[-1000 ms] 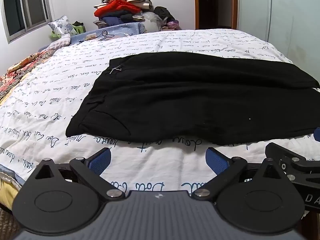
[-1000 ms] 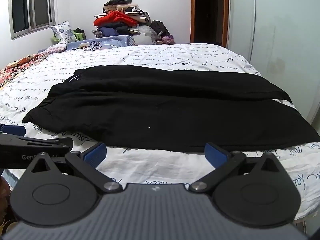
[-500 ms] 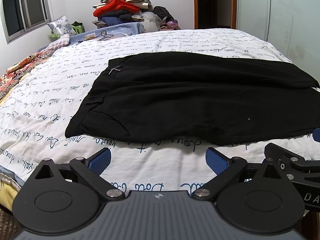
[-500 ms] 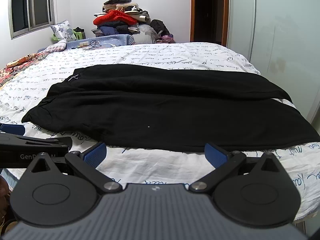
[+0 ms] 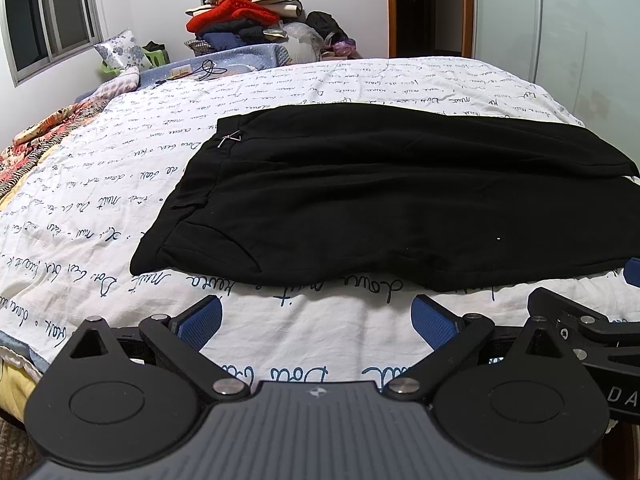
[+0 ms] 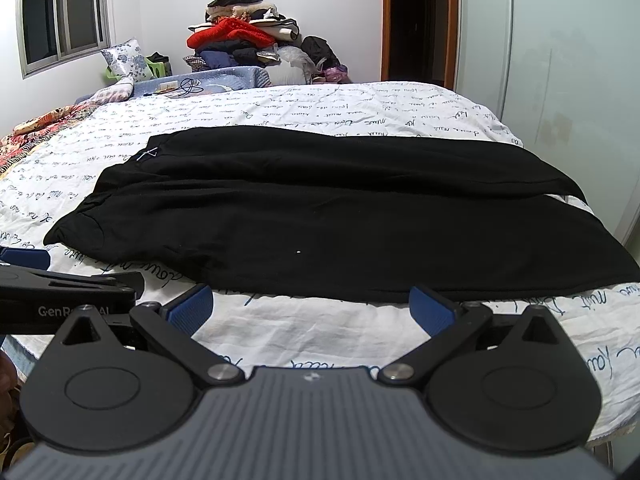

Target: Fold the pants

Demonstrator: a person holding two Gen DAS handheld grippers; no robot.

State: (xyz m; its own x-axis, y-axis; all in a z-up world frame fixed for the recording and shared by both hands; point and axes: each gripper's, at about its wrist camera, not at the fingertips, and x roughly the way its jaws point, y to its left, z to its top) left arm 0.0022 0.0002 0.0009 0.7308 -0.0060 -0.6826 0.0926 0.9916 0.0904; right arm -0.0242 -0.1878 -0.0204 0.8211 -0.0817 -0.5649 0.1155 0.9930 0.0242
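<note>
Black pants (image 6: 320,216) on script-printed sheet (image 6: 320,112); "GenR" on left tool (image 6: 68,300).

This was a home bedroom: a bed (image 5: 304,92) under a script-printed sheet, a clothes heap (image 5: 244,16) at twelve o'clock, a window (image 5: 48,32) at ten, and a sliding wardrobe (image 6: 552,60) at two.

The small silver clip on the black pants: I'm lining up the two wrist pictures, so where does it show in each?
Left wrist view: the silver clip sits left of centre, in the upper half, near the far left corner of the black pants.
Right wrist view: the silver clip sits further left, again at the pants' far left corner.
Shared landmark: the clothes pile with the red garment, by the back wall.
</note>
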